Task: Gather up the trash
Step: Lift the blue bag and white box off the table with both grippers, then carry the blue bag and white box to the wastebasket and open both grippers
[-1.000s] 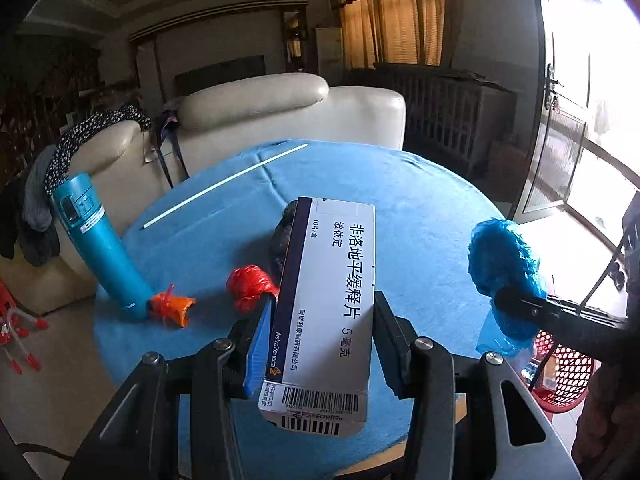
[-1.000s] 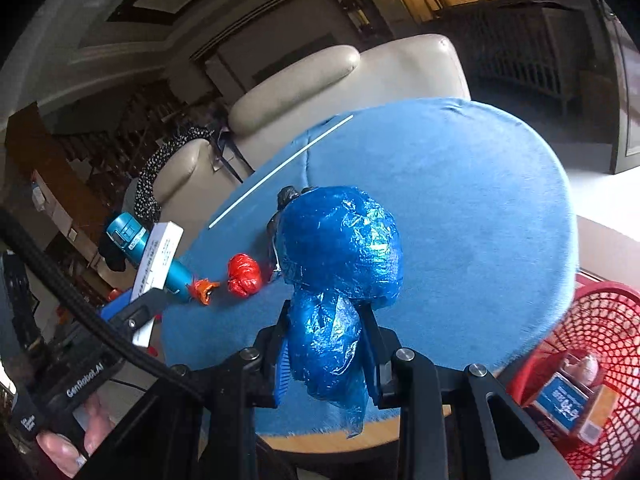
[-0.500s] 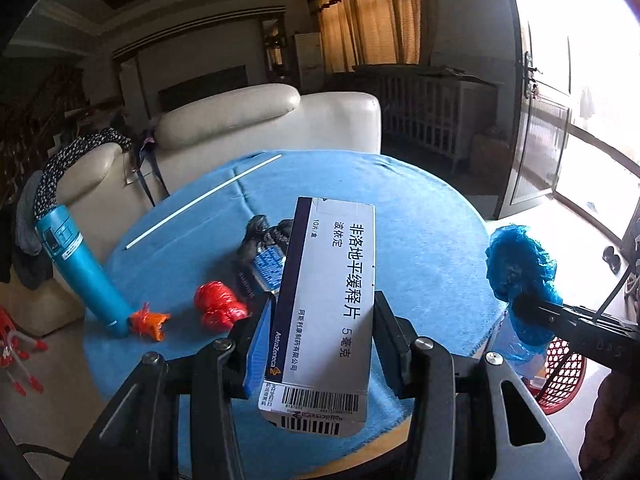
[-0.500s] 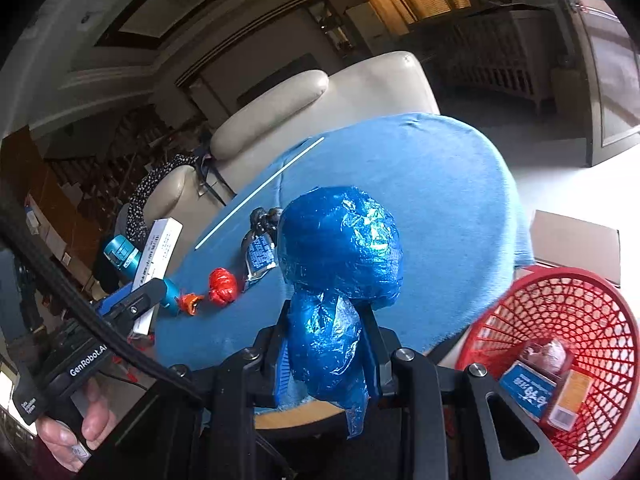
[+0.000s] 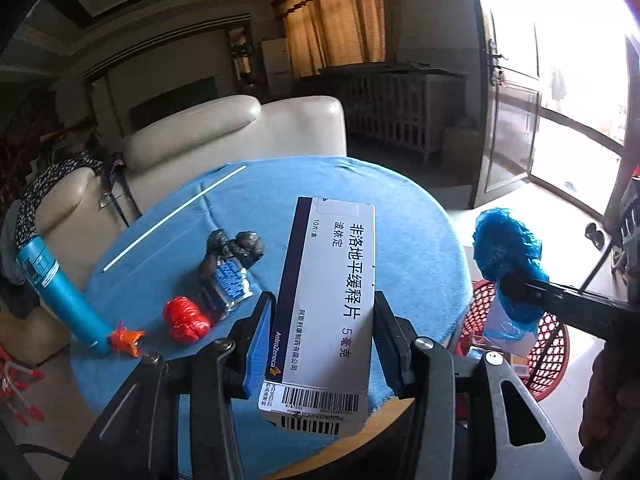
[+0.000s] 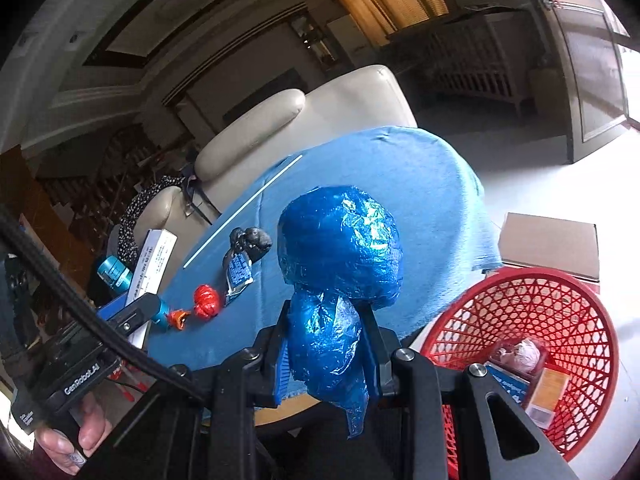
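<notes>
Presently, both hands are loaded and the carry-to-bin step is in hand.

Landmark: red basket (image 6: 560, 312), standing on the floor just beside the edge of the worktop (image 5: 400, 208), which is round and covered in blue cloth.

Left hand-held gripper (image 5: 322, 344): clenched on a white medicine box (image 5: 332, 292), held upright by its lower half; the box hangs over the near edge of the worktop, to the left of the red basket.

Right hand-held gripper (image 6: 326, 344): clenched on the neck of a blue plastic bundle (image 6: 340, 256), whose bulb stands above the jaws; it sits near the red basket's rim, not yet over the opening.

Red basket contents: a few small cartons and a pale wad lie at the bottom.

Trash left on the worktop, all on the side far from the red basket: a red crumpled ball (image 5: 186, 320), an orange scrap (image 5: 126, 338), a black wad with a blue foil packet (image 5: 230, 264) and a long white straw (image 5: 172, 220).

Other item: a teal bottle (image 5: 60, 292) stands by the orange scrap; whether it counts as trash cannot be told.

Step in hand: transport of two pieces toward the red basket, judged from the raised loads.

Next move calls for: bringing the right load above the red basket's opening, then letting go; the left load must travel further across.

Risk: the loose bundle may cling to the pads on release.
</notes>
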The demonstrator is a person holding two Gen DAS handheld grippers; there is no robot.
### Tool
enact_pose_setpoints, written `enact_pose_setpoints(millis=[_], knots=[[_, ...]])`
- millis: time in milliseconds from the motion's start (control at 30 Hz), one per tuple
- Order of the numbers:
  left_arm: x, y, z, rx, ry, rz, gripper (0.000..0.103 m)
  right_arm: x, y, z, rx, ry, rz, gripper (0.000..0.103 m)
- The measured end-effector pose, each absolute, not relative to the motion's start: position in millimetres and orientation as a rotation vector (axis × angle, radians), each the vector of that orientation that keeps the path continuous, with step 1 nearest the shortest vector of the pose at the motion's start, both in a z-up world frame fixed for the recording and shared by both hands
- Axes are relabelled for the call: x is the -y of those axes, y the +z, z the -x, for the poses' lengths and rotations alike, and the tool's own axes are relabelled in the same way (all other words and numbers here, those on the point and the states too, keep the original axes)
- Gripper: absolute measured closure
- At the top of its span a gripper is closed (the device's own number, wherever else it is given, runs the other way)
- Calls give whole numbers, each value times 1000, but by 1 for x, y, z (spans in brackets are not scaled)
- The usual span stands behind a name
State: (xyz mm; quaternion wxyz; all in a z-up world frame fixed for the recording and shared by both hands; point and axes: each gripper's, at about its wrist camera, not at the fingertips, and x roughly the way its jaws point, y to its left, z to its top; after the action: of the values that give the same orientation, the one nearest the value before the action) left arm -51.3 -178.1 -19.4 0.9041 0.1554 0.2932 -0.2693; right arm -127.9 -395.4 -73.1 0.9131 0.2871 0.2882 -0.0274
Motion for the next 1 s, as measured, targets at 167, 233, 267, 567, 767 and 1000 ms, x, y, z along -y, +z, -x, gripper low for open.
enact_pose_setpoints(millis=[167,233,267,567,767,1000], knots=[[188,-16,60,-598,-592,-338,54,411,-71,140,-568,-95,-605,72],[193,-13,62,-601,-615,-342,54,418,-69,144,-558,-111,-611,72],[197,-12,64,-601,-631,-346,54,422,-67,145,-554,-118,-612,72],[235,-2,74,-597,-763,-387,54,457,-58,166,-497,-204,-646,72],[272,-5,74,-615,-856,-409,54,479,-60,178,-496,-271,-679,72],[314,-39,71,-748,-936,-458,54,514,-94,178,-607,-332,-848,72]])
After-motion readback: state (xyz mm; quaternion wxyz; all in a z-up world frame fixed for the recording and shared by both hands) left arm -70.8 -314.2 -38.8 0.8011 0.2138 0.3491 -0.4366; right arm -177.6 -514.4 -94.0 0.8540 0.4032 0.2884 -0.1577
